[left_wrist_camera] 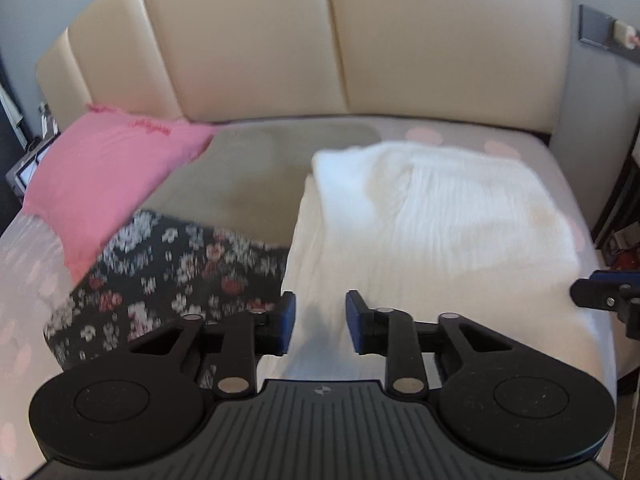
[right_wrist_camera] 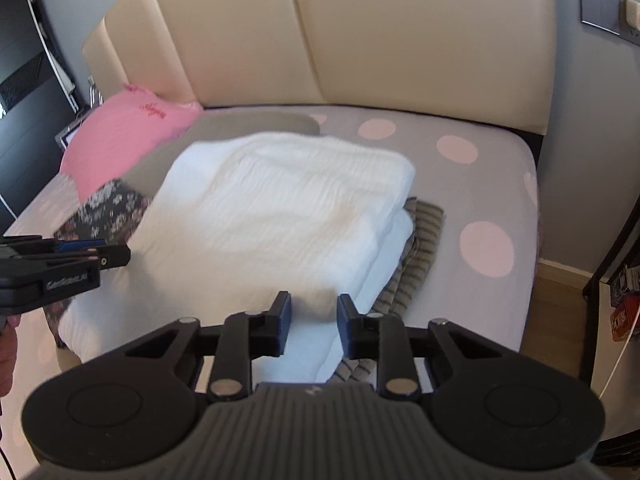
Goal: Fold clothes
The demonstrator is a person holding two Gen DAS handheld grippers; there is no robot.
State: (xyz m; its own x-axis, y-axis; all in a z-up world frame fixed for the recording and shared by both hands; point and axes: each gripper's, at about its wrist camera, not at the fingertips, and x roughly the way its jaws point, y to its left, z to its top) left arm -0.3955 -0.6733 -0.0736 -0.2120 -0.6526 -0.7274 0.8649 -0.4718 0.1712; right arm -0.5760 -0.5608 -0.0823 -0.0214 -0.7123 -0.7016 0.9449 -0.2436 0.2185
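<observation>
Both tongs, left [left_wrist_camera: 320, 322] and right [right_wrist_camera: 313, 322], are held apart, empty, over the white garment [right_wrist_camera: 280, 204] spread on the polka-dot bed [right_wrist_camera: 486, 184].

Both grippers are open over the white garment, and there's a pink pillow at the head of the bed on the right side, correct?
Not quite: the pink pillow lies on the left side, as the left wrist view shows. The left gripper and right gripper are open over the white garment.
</observation>
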